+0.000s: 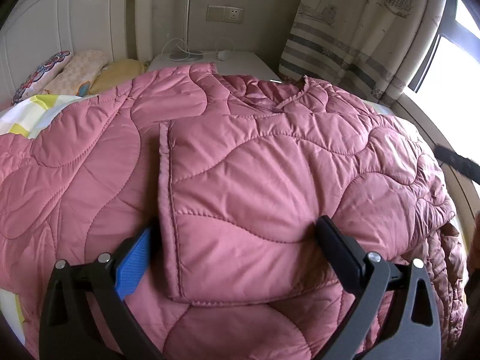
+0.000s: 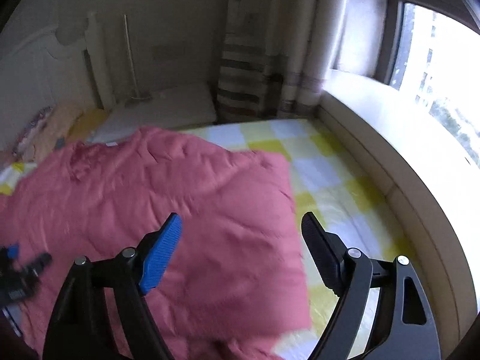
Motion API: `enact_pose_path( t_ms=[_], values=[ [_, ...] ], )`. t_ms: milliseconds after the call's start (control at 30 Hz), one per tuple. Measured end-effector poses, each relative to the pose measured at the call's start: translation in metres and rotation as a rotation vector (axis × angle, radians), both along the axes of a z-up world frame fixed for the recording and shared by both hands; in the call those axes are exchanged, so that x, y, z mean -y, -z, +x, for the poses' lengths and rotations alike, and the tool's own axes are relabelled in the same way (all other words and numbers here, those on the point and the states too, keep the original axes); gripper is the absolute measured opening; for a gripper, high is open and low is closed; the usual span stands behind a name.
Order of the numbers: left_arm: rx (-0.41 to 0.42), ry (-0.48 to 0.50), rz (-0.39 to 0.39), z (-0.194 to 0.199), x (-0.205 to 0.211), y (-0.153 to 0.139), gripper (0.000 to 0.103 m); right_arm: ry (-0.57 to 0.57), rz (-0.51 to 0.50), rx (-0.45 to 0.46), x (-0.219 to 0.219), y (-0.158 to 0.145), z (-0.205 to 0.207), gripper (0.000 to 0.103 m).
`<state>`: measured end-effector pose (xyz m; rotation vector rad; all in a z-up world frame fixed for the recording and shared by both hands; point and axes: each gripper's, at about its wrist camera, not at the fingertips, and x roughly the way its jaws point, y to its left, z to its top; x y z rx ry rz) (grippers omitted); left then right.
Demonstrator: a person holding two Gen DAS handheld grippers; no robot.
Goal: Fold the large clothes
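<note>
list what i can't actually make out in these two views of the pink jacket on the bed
- Left wrist view: the pink quilted jacket runs under the left gripper and past the bottom edge, so its near hem is cut off.
- Left wrist view: a dark blurred shape at the right rim cannot be identified.
- Right wrist view: motion blur wipes out the jacket's stitching; the right gripper covers its near part.
- Right wrist view: the window is overexposed.

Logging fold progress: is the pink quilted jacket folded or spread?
Partly folded: a panel of the pink quilted jacket lies doubled over the body, its hemmed edge on top.
</note>
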<state>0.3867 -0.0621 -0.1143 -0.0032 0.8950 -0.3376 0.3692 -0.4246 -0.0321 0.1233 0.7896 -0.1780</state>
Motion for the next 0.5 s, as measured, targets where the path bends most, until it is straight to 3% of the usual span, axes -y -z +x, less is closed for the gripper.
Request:
enact_pose_path(
  t_ms=[67,167,233,400,433,500],
  values=[
    [0.0,0.0,-0.007,0.0,-0.001,0.0,0.101,-0.022,-0.014,-0.033,-0.003,0.011,0.021,0.076],
    [0.001,0.002,-0.025,-0.001,-0.003,0.0,0.101,-0.012,-0.068,-0.194,-0.004,0.039,0.044,0.082],
    [0.001,0.002,-0.033,-0.001,-0.005,0.0,0.101,0.028,-0.06,-0.187,-0.001,0.03,0.047,0.081],
    [0.002,0.004,-0.026,-0.001,-0.003,0.0,0.101,0.02,-0.038,-0.048,-0.006,0.009,0.056,0.086],
    [0.002,0.005,-0.028,-0.001,-0.004,0.0,0.101,0.004,-0.044,-0.067,-0.007,0.018,0.066,0.092],
    [0.001,0.005,-0.039,-0.001,-0.004,0.0,0.101,-0.026,-0.035,-0.184,-0.004,0.05,0.084,0.095]
  ],
)
